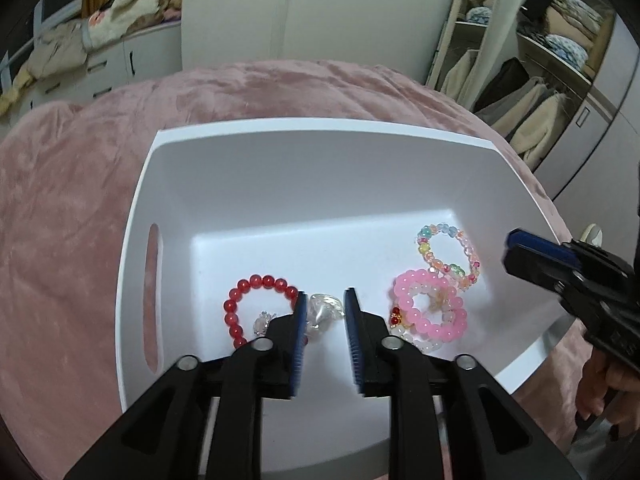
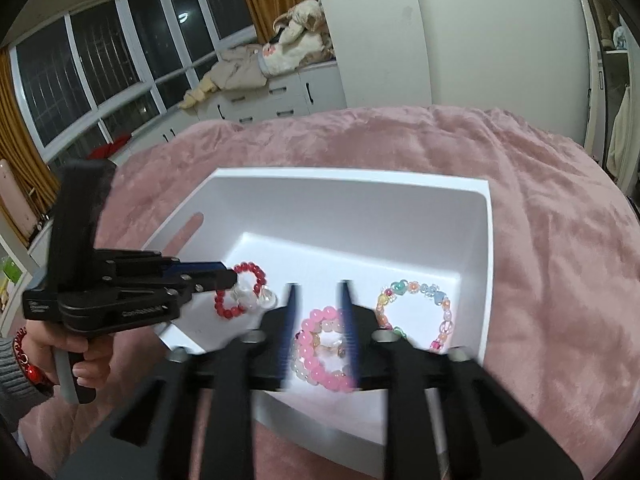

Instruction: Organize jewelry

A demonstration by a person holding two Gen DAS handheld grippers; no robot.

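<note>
A white bin (image 1: 320, 128) sits on a pink blanket and holds several bead bracelets. My left gripper (image 1: 326, 300) is open low inside it, its fingers either side of a clear crystal bracelet (image 1: 326, 312) that lies on the floor. A red bead bracelet (image 1: 250, 300) lies just left of it. My right gripper (image 2: 319, 292) is open over the pink bead bracelet (image 2: 324, 344), which rests on the bin floor with whitish beads under it. A multicolour bracelet (image 2: 416, 312) lies to the right. The right gripper (image 1: 510, 250) also shows above the bin's right wall.
The pink blanket (image 2: 560, 240) spreads all around the bin (image 2: 340, 174). A hand (image 2: 92, 360) with a red bead wristband holds the left gripper (image 2: 230, 278) at the bin's left wall. White drawers, a window and an open wardrobe (image 1: 540, 92) stand behind.
</note>
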